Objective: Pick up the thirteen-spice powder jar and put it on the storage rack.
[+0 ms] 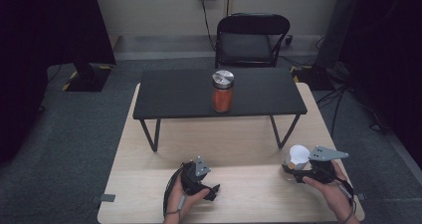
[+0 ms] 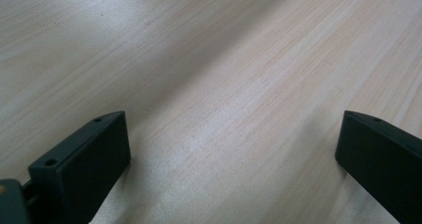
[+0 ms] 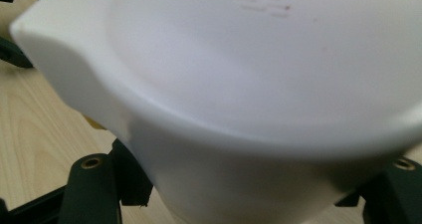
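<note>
The white-capped jar (image 1: 295, 160) is sitting at the right front of the wooden table (image 1: 149, 149), and I am pinching it between the 2 jaws of my right gripper (image 1: 292, 170). My left gripper (image 1: 215, 191) is resting spread wide over bare wood, well apart from the orange jar (image 1: 222, 91) standing on the black stand (image 1: 169, 97).

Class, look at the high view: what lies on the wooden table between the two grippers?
Nothing: in the high view, bare wooden table stretches between the left gripper and the right gripper, which grips a white-lidded jar.
</note>
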